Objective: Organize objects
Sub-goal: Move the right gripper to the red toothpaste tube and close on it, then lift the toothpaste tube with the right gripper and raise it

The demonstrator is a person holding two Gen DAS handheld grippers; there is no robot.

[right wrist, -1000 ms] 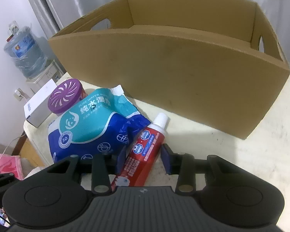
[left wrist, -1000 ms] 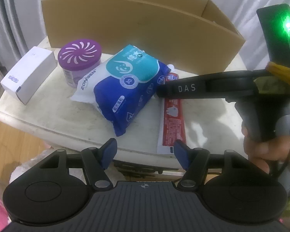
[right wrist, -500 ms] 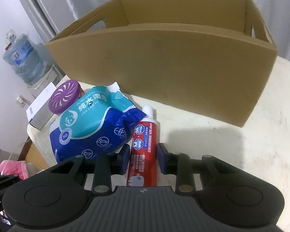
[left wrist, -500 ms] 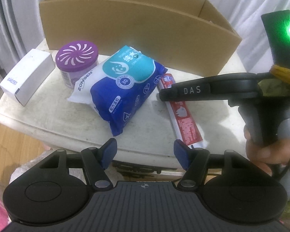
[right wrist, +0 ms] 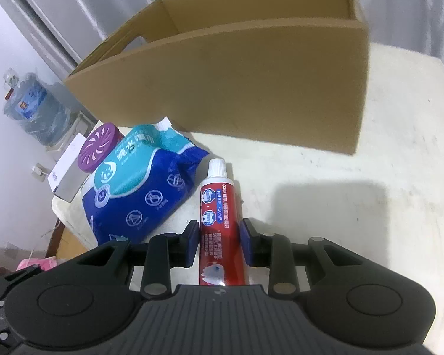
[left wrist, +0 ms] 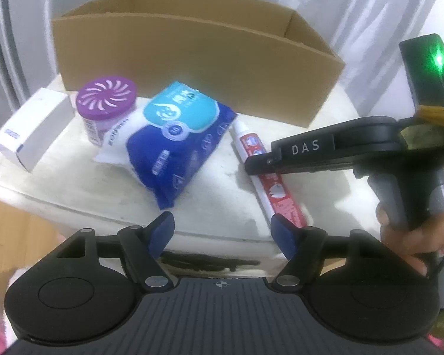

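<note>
Four things lie in a row before the cardboard box (left wrist: 192, 68) in the left wrist view: a white carton (left wrist: 32, 130) at the far left, a purple-lidded jar (left wrist: 106, 100) beside it, a blue pack of wipes (left wrist: 177, 142) leaning against the jar, and a red toothpaste tube (left wrist: 266, 177) to the right, all on the worn white surface (left wrist: 216, 195). The left claw (left wrist: 222, 232) hangs over the near edge with its jaws apart and nothing between them; they have just been opening. The right claw (left wrist: 260, 165) reaches in from the right across the tube, gripped by a hand (left wrist: 414, 236). From the right wrist view, the toothpaste tube (right wrist: 219, 222) lies cap toward the cardboard box (right wrist: 236, 82), just beside the pack of wipes (right wrist: 142, 183), and the right claw (right wrist: 220, 242) has its blue pads narrowed against the tube's two sides, holding it. The purple-lidded jar (right wrist: 99, 146) and white carton (right wrist: 68, 168) sit farther left near the surface (right wrist: 370, 207) edge.
</note>
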